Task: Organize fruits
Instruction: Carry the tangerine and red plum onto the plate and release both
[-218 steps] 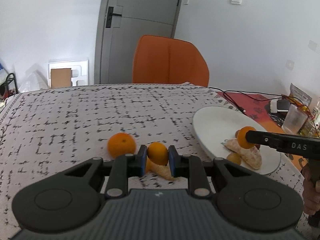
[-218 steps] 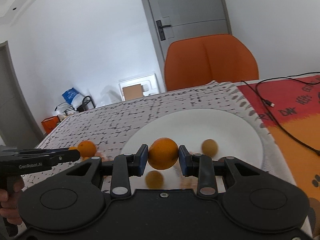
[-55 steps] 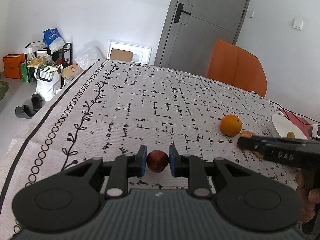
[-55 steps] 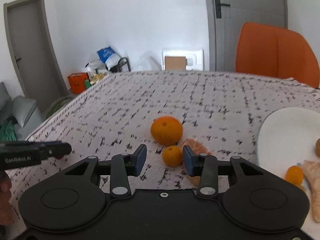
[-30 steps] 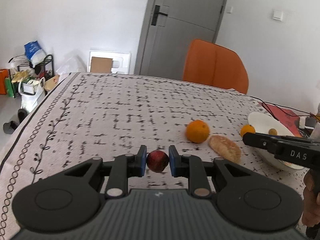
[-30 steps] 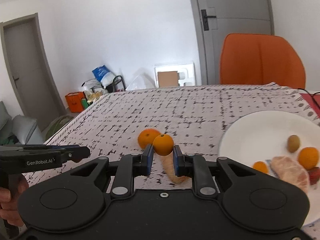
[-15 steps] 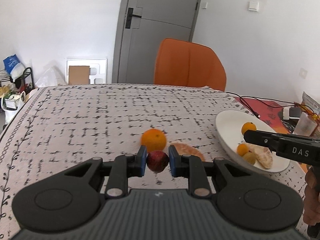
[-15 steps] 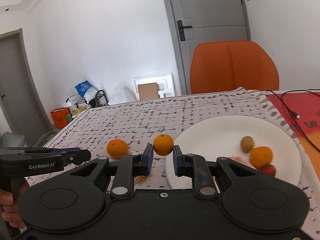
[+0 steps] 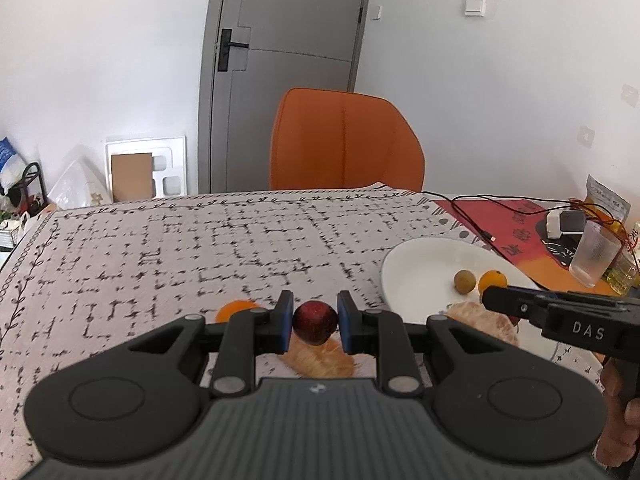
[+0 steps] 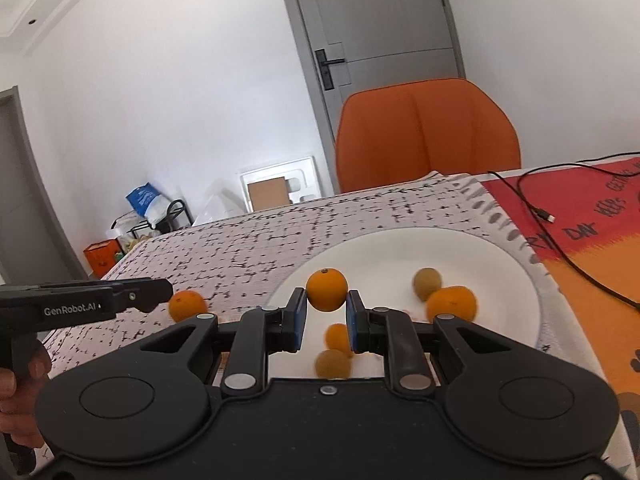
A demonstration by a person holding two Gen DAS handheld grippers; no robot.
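The left gripper [image 9: 315, 322] grips a red fruit [image 9: 315, 322] above the surface [image 9: 160, 248]; the right gripper [image 10: 326, 322] grips an orange [image 10: 326, 289] over the plate [image 10: 516, 280].

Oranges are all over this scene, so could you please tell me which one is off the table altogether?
The small orange clamped in the right gripper, held above the plate. The others lie on the plate or the tablecloth.

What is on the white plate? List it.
On the plate: a brown round fruit, an orange, a smaller orange fruit and another brownish fruit. The right gripper hides the near part.
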